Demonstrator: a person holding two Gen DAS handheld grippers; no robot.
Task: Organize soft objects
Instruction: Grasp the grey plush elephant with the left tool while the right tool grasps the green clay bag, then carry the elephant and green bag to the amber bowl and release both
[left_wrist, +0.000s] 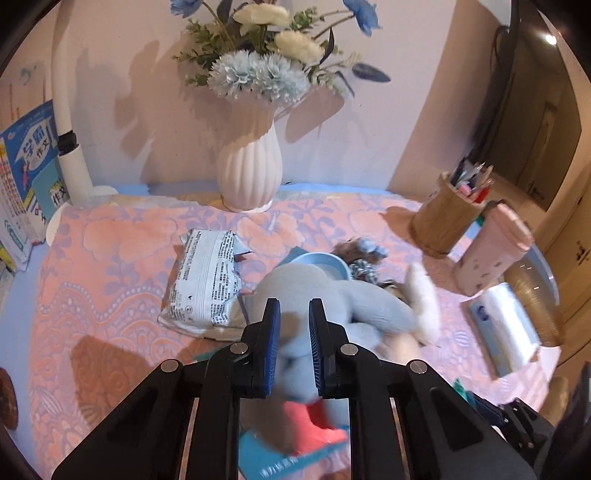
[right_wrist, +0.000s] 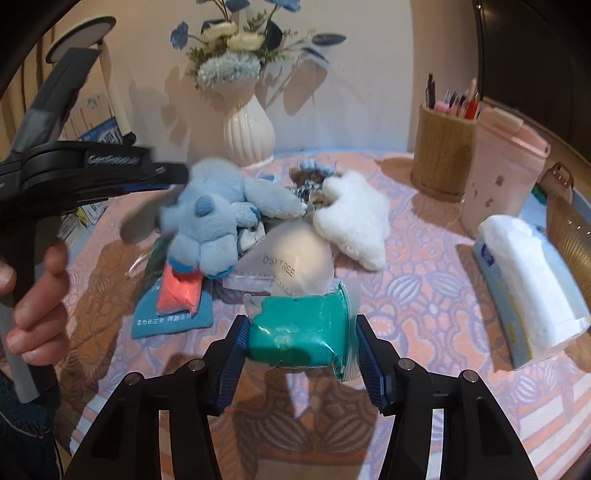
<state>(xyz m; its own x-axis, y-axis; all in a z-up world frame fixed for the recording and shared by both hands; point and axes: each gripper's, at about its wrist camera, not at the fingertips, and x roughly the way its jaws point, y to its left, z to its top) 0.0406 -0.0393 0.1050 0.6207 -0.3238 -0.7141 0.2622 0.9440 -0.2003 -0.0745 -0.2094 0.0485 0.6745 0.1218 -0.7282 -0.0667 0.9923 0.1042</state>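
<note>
From the left wrist view, the left gripper (left_wrist: 291, 321) has its fingers (left_wrist: 272, 325) clamped on the blue plush toy (left_wrist: 332, 295), which bulges between the blue pads and sits over a coral-red packet (left_wrist: 314, 428) and a teal pouch (left_wrist: 266, 458). A white printed packet (left_wrist: 207, 280) lies just left of the toy on the pink floral cloth of the counter (left_wrist: 110, 258), with a white ribbed vase (left_wrist: 251, 173) of flowers at the back and a wooden pen holder (left_wrist: 443, 218) to the right. From the right wrist view, the right gripper (right_wrist: 301, 350) has its fingers (right_wrist: 236, 354) pressed on either side of a teal clay block (right_wrist: 295, 328) in clear wrap. Beyond it the plush toy hangs from the left gripper in a person's hand (right_wrist: 33, 295), beside a white fluffy toy (right_wrist: 354, 218) and a tissue pack (right_wrist: 532, 284).
</note>
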